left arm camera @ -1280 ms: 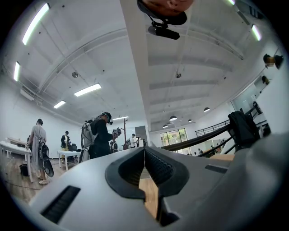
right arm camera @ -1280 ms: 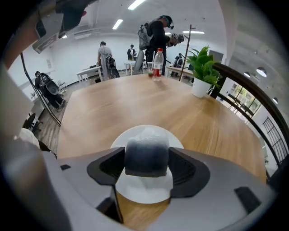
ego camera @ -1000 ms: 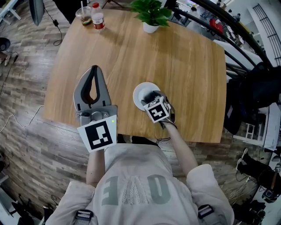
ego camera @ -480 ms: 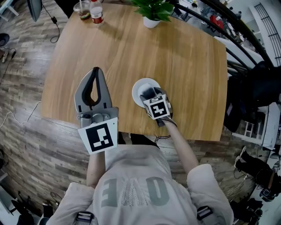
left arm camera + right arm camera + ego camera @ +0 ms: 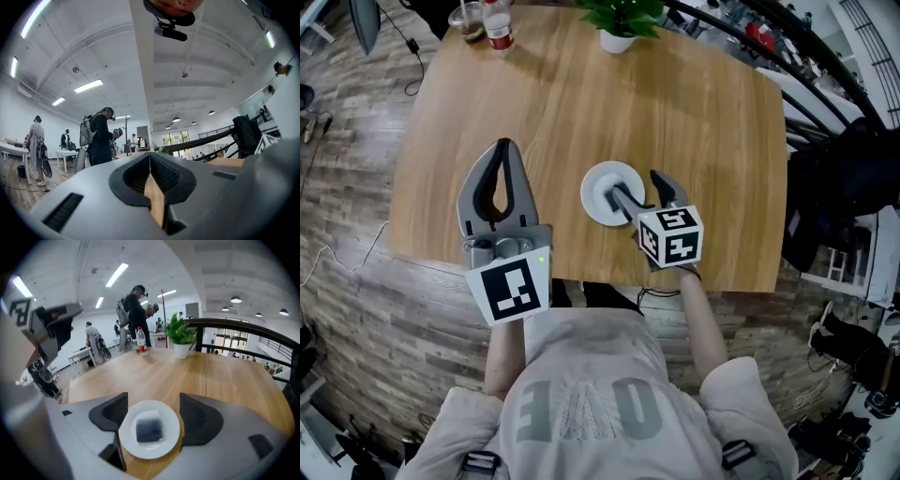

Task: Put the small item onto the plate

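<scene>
The small dark square item (image 5: 149,430) lies in the middle of the white plate (image 5: 592,195) on the table (image 5: 675,103). The right hand-held gripper (image 5: 636,186) stands wide open near the plate. The left hand-held gripper (image 5: 502,150) has its jaws closed together.

Wooden tabletop (image 5: 581,103), light grain, rounded corners. Directly on it: white plate (image 5: 597,195) near the person's edge; potted plant (image 5: 619,28) in white pot at far edge; red-labelled bottle (image 5: 496,26) just beside a cup (image 5: 469,21), far left corner
</scene>
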### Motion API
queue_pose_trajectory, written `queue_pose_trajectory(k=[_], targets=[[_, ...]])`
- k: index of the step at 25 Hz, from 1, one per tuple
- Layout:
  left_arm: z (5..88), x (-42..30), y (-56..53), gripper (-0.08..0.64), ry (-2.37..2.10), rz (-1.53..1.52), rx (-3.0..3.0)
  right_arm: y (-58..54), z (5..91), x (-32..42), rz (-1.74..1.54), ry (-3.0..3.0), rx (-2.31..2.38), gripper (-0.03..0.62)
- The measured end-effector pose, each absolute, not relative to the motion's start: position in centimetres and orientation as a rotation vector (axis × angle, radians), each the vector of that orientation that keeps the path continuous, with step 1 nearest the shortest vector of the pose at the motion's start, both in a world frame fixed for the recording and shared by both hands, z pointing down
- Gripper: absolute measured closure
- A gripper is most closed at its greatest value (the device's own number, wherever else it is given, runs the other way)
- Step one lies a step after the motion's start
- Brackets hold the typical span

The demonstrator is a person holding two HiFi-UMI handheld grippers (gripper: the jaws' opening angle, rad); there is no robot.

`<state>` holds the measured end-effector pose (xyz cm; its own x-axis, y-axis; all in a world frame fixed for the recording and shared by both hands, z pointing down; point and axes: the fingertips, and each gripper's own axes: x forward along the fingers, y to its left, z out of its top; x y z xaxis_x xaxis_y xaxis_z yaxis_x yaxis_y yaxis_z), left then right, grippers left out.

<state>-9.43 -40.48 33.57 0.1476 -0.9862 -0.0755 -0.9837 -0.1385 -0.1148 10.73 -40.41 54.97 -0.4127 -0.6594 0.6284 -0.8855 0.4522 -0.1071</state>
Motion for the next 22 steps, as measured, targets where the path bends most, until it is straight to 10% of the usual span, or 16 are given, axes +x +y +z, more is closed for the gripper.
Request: queue_pose_trajectory(k=[12,17,22], targets=[[28.3,-5.3,-41.3,0.551,1.772,0.114,-2.308,-42.6,33.4,12.7,0.337,-2.625,1.852,0.277],[25.9,-3.8,-41.0,0.551,1.689,0.160,-2.304,-40.1,29.4,14.4,0.122,-2.564,2.082,0.532],[25.0,-2.5,-40.6,0.551,1.609,0.180,-2.307,-38.1,29.1,15.0,0.057,-2.534,2.133,0.575]])
